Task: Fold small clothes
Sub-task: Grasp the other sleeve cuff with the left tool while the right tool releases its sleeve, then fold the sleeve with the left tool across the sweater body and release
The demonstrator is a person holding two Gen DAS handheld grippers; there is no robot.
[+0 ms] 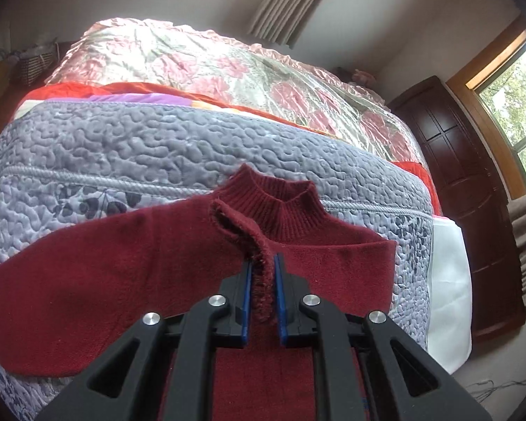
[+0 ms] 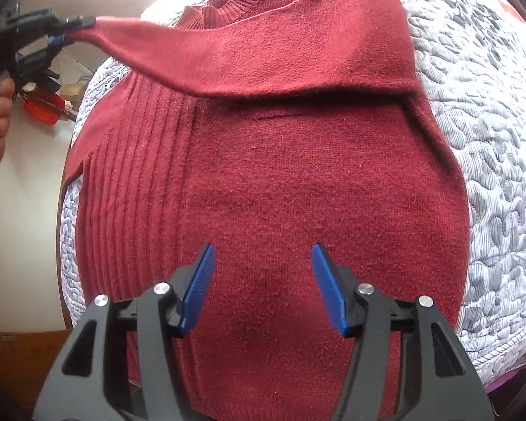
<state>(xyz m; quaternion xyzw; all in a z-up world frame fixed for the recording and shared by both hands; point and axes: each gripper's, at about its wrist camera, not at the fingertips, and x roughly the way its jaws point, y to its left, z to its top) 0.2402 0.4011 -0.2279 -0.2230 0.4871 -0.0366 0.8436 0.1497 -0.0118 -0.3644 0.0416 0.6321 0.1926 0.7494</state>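
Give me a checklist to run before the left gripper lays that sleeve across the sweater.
1. Left gripper clamped on the sleeve cuff: ok.
2. Sleeve lifted, stretched across the chest: ok.
3. Right gripper open, holding nothing, hovering over the lower body of the sweater: ok.
4. Far side already folded in, sharp edge at the fold: ok.
5. Collar flat on the grey quilt: ok.
6. Hem lying straight: cannot tell, hidden behind the gripper.
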